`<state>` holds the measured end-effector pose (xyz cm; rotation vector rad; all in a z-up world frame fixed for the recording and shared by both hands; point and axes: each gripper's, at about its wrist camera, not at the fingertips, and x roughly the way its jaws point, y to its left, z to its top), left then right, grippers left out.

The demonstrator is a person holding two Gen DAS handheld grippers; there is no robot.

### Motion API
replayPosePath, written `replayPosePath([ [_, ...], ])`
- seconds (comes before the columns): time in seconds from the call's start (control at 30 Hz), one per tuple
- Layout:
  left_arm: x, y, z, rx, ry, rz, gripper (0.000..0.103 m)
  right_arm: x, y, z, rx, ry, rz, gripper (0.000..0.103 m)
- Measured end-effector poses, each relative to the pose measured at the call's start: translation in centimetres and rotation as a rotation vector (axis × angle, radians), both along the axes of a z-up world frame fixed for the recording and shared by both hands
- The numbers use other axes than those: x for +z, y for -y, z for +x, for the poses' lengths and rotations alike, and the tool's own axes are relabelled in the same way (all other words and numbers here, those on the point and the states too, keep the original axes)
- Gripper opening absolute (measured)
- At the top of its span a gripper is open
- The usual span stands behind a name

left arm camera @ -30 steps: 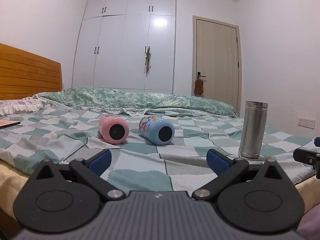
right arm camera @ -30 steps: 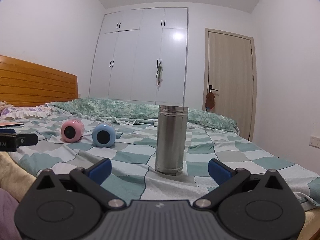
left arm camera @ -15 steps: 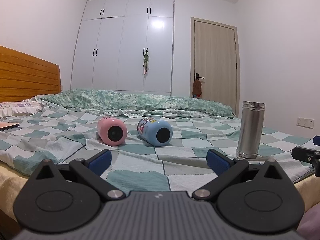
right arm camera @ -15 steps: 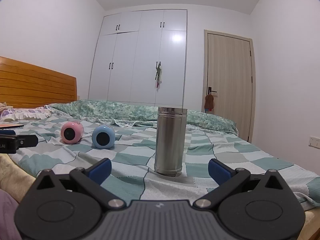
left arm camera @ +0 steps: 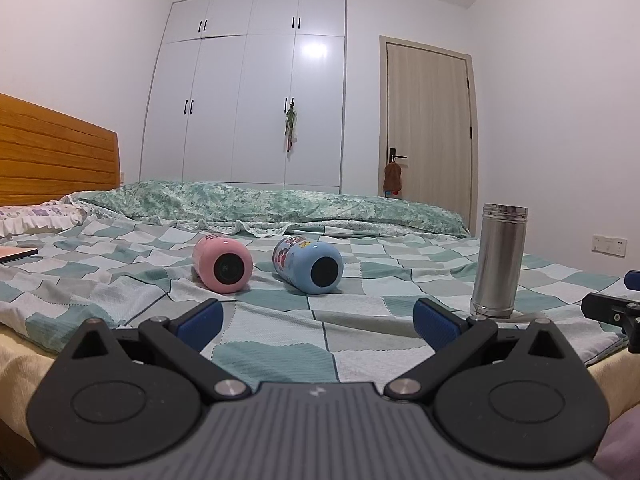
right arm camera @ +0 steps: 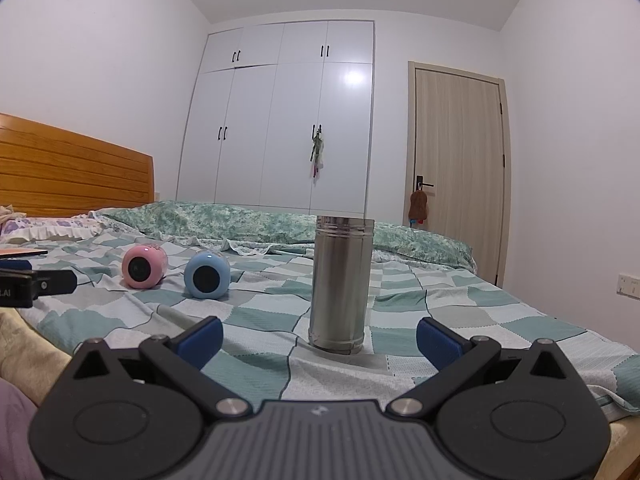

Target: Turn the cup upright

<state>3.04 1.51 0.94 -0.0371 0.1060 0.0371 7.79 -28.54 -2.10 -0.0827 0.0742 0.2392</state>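
Two cups lie on their sides on the bed: a pink cup and, just beside it toward the steel flask, a blue cup. Both point a round dark end toward me, so each long axis runs roughly away from my grippers, the blue one angled a little. Which end is the mouth I cannot tell.

The steel flask already stands upright, well apart from the blue cup on the door side.

My left gripper hangs low at the near edge of the bed, fingers spread wide, holding nothing; the blue cup sits almost dead ahead between the fingertips' line, the pink cup slightly off toward the headboard.

My right gripper is also spread and empty, aimed straight at the steel flask; from it the pink cup and blue cup lie farther off, past the flask toward the headboard.

I judge the left hand nearer to both cups. Nothing grasped yet; the flip has not begun. The soft quilt may let a cup roll.
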Motion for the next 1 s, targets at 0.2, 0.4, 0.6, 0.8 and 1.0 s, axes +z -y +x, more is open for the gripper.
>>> replayPosePath([
  [0.2,0.0,0.02,0.0,0.0,0.0,0.0,0.103,-0.01,-0.01,-0.01,0.0,0.0,0.0,0.103],
  [0.4,0.02,0.02,-0.03,-0.001,0.001,-0.001,0.103,-0.02,-0.01,-0.01,0.0,0.0,0.0,0.103],
  [0.6,0.03,0.03,0.0,-0.002,0.001,0.0,0.103,-0.03,-0.02,-0.02,0.0,0.0,0.0,0.103],
  [0.8,0.1,0.09,0.01,-0.004,0.002,0.0,0.103,-0.04,-0.04,-0.04,0.0,0.0,0.0,0.103],
  [1.0,0.2,0.08,-0.09,-0.014,0.006,-0.003,0.103,-0.04,-0.06,-0.04,0.0,0.001,0.0,0.103],
])
